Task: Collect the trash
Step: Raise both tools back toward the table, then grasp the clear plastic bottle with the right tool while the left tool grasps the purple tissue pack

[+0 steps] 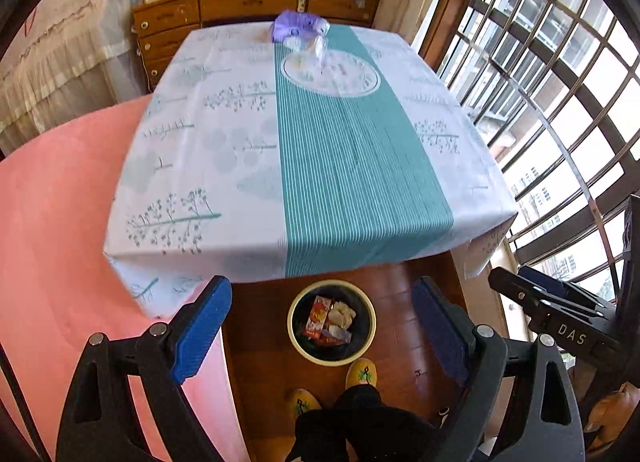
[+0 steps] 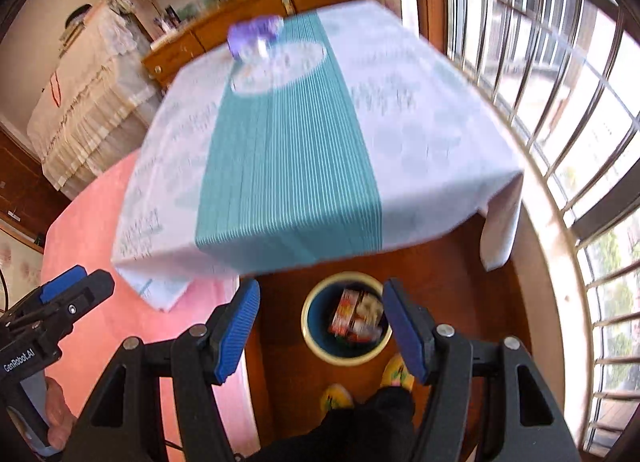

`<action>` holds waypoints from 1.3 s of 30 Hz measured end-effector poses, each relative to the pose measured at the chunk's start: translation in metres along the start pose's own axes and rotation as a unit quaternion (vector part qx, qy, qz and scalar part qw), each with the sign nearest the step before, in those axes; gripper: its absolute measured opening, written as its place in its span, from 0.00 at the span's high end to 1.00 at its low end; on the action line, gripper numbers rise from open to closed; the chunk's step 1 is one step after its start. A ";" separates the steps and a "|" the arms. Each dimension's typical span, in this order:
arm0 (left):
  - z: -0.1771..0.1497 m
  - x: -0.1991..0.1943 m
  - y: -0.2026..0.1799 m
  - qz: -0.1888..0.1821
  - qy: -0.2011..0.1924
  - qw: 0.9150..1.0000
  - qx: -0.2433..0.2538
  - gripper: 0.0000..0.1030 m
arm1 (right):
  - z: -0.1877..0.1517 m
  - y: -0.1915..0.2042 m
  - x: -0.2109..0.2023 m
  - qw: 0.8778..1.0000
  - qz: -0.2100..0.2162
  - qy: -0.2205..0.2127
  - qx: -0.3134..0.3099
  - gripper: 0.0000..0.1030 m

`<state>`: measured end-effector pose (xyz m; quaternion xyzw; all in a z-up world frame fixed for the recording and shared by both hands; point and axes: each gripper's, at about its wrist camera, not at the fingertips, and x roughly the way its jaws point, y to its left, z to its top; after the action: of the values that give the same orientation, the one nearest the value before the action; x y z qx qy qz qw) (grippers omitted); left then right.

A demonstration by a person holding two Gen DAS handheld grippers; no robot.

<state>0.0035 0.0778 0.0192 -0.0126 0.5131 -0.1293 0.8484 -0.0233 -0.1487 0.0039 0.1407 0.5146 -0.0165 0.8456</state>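
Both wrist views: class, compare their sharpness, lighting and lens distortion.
Left wrist: mostly sharp, tablecloth print crisp. Right wrist: motion-blurred, tablecloth stripes and bin contents smeared. Both: bright window daylight, grille bars bowed by fisheye.

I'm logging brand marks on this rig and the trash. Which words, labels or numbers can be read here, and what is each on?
"DAS": on the right gripper, side of its body, left wrist view.
"GenRobot.AI": on the left gripper, side of its body, right wrist view.
Packets in the bin: red and white print, too small and blurred to read.
Books and bottles on the far shelves: too small to read.
Tablecloth: oval emblem print, unreadable.
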 end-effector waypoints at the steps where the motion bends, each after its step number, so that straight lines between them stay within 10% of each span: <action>1: 0.004 -0.006 0.001 0.001 -0.010 1.000 0.001 0.12 | 0.005 0.004 -0.007 1.000 -0.004 -0.014 -0.006 0.38; 8: 0.045 -0.045 0.002 0.003 -0.076 0.997 0.015 0.12 | 0.052 0.028 -0.047 0.995 -0.011 -0.094 -0.039 0.38; 19: 0.122 -0.051 0.012 0.030 -0.116 0.993 -0.006 0.21 | 0.150 0.067 -0.038 0.989 0.033 -0.103 -0.100 0.38; 39: 0.287 0.123 0.034 0.147 -0.036 0.974 -0.171 0.22 | 0.407 0.095 0.206 0.949 0.151 0.109 -0.255 0.46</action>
<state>0.3150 0.0502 0.0434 -0.0864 0.4926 0.0872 0.8616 0.4420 -0.1377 0.0199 -0.0023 0.5636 0.2587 0.7845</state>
